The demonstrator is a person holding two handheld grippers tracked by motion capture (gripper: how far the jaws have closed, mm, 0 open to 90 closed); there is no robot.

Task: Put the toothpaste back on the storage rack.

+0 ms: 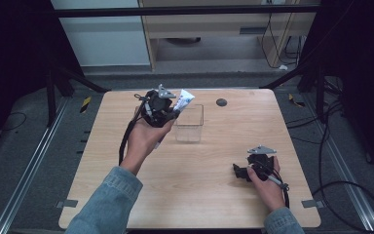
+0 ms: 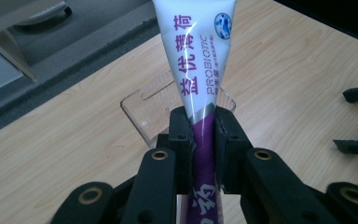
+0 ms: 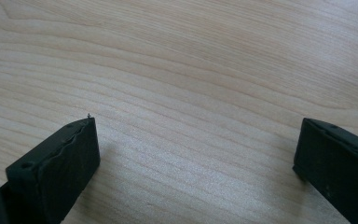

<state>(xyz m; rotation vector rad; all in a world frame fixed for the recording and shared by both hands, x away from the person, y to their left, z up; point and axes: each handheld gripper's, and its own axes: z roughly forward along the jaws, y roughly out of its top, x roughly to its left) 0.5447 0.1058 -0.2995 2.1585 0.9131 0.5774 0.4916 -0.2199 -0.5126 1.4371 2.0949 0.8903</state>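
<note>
The left gripper point(image 2: 204, 140) grasps a toothpaste tube point(image 2: 199, 60) above the clear box's point(image 1: 190, 127) rim. The right gripper point(image 3: 196, 163) rests released on bare table point(image 1: 204, 170), well apart.

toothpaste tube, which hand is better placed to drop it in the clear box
Left. The left gripper is shut on the toothpaste tube beside the clear box; the right gripper rests open, apart, on the table.

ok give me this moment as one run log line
left tongs: shut on toothpaste tube | tube: raised over clear box | right tongs: open, nothing between them, low over table
</note>
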